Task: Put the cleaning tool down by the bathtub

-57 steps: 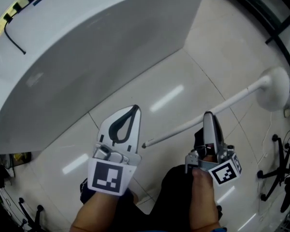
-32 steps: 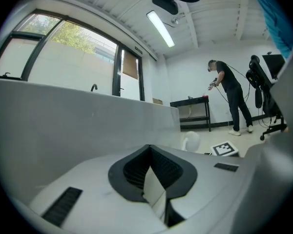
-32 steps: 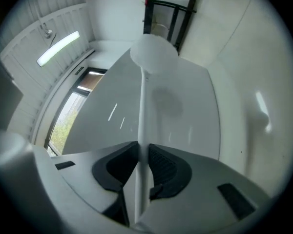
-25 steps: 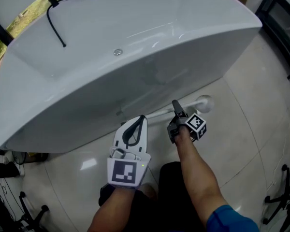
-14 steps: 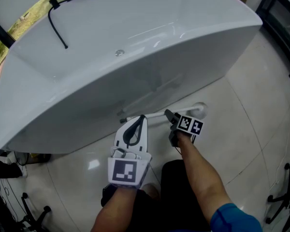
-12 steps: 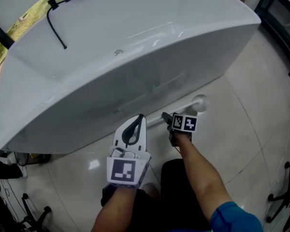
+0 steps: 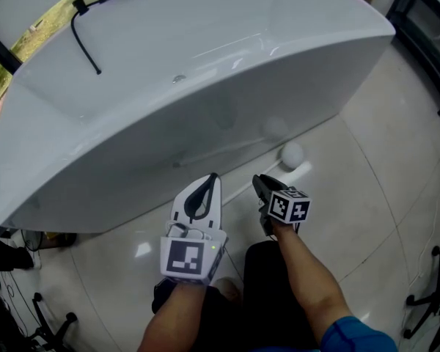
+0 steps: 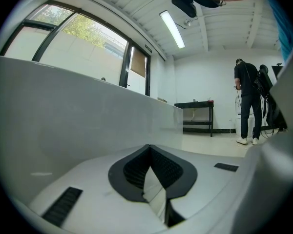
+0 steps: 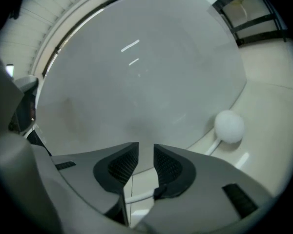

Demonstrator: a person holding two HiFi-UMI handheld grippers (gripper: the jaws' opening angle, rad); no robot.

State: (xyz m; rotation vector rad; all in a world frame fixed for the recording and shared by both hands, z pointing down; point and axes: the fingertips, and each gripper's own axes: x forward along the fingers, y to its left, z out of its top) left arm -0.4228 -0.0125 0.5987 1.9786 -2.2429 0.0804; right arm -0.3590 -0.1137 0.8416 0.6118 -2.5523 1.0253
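Note:
The cleaning tool, a white pole with a round white head (image 7: 292, 155), lies on the tiled floor against the foot of the white bathtub (image 7: 169, 116). My right gripper (image 7: 258, 182) hovers just over the pole's near end. Its jaws are closing with a narrow gap and nothing between the pads. In the right gripper view the round head (image 9: 229, 126) rests by the tub wall (image 9: 136, 82), and the pole passes below the right gripper (image 9: 145, 152). My left gripper (image 7: 210, 178) is shut and empty beside it, and the left gripper (image 8: 149, 147) faces the tub side (image 8: 63, 116).
A black hose (image 7: 84, 39) hangs over the tub's far rim, near a drain (image 7: 179, 79). A black frame (image 7: 425, 20) stands at the right, a chair base (image 7: 433, 299) lower right. A person (image 8: 246, 106) stands by a black table (image 8: 198, 113).
The right gripper has let go of the pole, drawn back toward me, and its jaws have narrowed. The tool now lies on the floor by the tub. The left gripper has stayed still.

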